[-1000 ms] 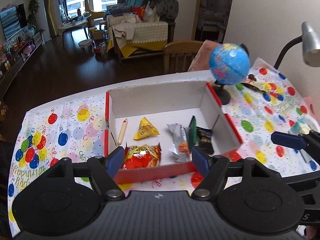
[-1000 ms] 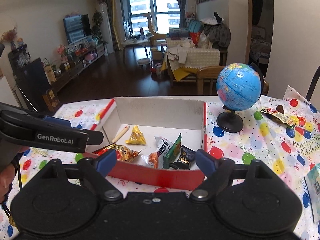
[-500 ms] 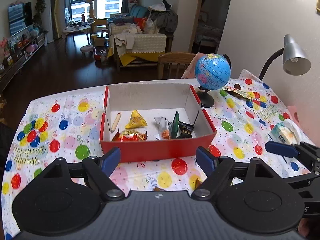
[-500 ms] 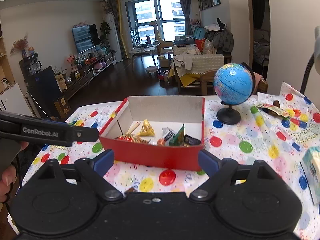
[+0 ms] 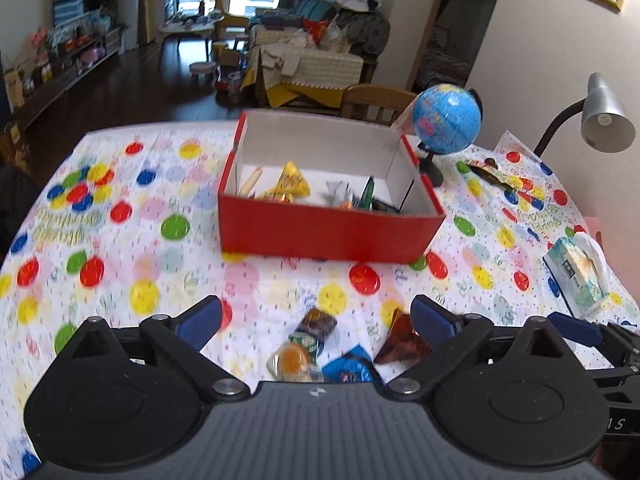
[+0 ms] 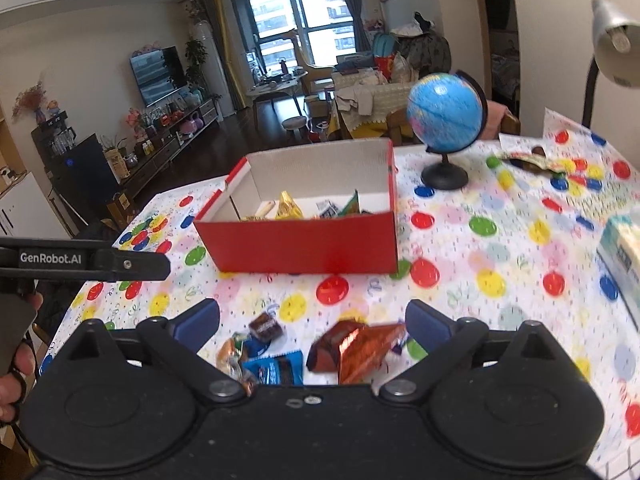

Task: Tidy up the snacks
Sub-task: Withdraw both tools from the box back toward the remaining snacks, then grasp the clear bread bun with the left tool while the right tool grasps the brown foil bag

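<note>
- We see the left gripper (image 5: 316, 318) over the near edge of the desk (image 5: 168, 256), fingers (image 5: 200, 320) wide and opening further, nothing gripped.
- Between and below those fingers lie loose snacks on the balloon-print cloth: a dark brown wrapped candy (image 5: 318, 322), a clear cup with an orange sweet (image 5: 294, 358), a blue packet (image 5: 350, 366), and a copper foil pack (image 5: 400, 340) just beside the right-hand finger.
- The right gripper (image 6: 312, 320) is also wide and opening; the pads press on nothing.
- In the right wrist view the copper foil pack (image 6: 356, 350) lies between the fingers (image 6: 426, 320), near the right-hand one; we cannot tell if it touches. The blue packet (image 6: 276, 370), the brown candy (image 6: 266, 326) and the orange sweet (image 6: 232, 354) lie to its left.
- The red box (image 5: 328, 232) stands mid-desk, well beyond the loose snacks, holding a yellow triangular pack (image 5: 294, 180), a stick-shaped snack (image 5: 250, 182) and several others, partly hidden by the front wall.
- A globe (image 5: 446, 118) stands beside the box's right side; a tissue pack (image 5: 576, 276) sits at the right edge; a desk lamp (image 5: 604, 120) is behind.
- A person's hand (image 6: 16, 360) holds the left gripper's handle at the left edge of the right view.
</note>
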{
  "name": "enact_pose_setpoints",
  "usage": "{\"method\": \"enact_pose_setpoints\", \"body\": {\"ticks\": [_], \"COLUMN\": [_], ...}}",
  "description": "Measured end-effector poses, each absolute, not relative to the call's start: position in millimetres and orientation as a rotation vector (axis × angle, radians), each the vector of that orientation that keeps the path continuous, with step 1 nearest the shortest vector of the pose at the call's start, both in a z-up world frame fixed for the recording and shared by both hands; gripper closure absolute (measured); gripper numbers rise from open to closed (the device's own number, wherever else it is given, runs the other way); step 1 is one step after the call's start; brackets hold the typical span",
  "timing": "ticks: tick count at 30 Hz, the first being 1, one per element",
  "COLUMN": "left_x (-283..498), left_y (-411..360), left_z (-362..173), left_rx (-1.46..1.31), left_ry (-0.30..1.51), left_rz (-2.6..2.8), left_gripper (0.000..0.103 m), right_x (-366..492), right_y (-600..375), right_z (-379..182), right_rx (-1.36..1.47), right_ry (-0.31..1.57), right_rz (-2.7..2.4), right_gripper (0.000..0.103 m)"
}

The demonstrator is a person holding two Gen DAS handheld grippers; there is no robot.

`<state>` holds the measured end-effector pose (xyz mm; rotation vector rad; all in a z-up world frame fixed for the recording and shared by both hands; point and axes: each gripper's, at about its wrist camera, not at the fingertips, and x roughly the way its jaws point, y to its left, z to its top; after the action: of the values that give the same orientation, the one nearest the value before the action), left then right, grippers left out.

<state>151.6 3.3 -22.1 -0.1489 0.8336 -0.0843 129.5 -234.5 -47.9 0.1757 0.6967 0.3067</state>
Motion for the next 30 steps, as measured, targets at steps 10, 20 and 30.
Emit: {"method": "enact_pose_setpoints", "body": {"ticks": [10, 20, 30], "left_x": [145, 165, 192], "left_y": [9, 6, 7], "left_z": [-74, -108, -128], "left_rx": [-0.171, -0.151, -0.158], "left_ry": [0.957, 1.031, 1.065], "left_rz": [-0.016, 0.019, 0.054], "left_gripper": [0.002, 0.002, 0.002], "right_x": [122, 143, 179], "right_y": [-235, -230, -224], "right_z": [-87, -104, -120], "right_rx": [0.207, 0.217, 0.241], "right_ry": [0.789, 0.809, 0.866], "right_rz": [0.264, 0.181, 0.117], "right_gripper": [0.003, 0.005, 0.008]}}
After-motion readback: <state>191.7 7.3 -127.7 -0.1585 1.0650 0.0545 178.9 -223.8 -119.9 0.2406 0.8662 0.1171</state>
